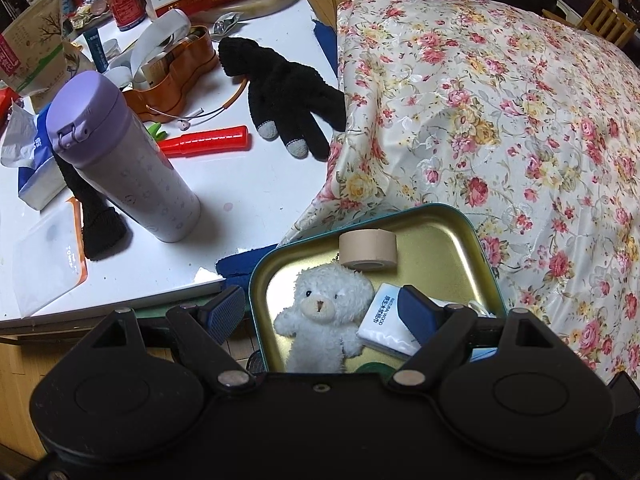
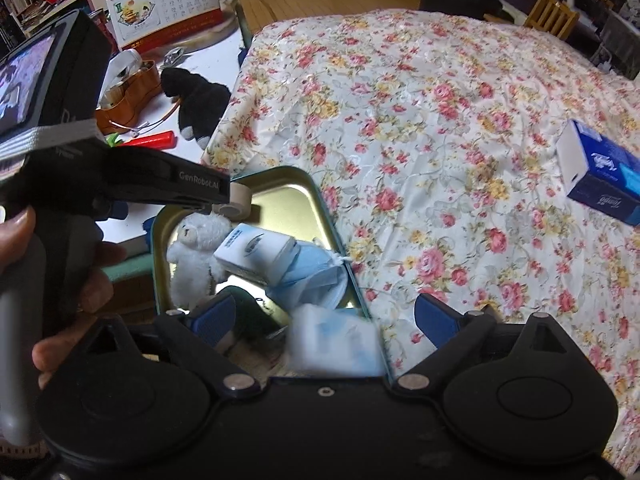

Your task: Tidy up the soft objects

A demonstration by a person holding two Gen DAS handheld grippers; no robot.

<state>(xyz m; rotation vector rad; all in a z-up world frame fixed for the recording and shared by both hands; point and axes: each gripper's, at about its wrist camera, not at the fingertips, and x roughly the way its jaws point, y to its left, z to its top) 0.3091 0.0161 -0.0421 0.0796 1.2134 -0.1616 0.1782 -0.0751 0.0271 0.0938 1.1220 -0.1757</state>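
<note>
Both tools (image 1: 324, 312) (image 2: 326, 316) wide, empty, tin (image 1: 460, 224) holding teddy (image 1: 326, 312), tape roll (image 1: 368, 250), tissue packs (image 2: 256, 250).

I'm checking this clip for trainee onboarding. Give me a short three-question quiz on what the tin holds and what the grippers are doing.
1. True or false: the white teddy bear lies inside the tin.
2. Which sits on the white table, outside the tin? A) roll of tape B) black glove C) blue face mask
3. Fill in: the jaws of the right gripper stand ____ over a blurred blue-and-white packet.

Key
1. True; it rests on the tin's gold floor beside a small tissue pack.
2. B; the glove lies beside the floral cloth.
3. Open; the pads stand clear of the packet. The left gripper is open too.
</note>
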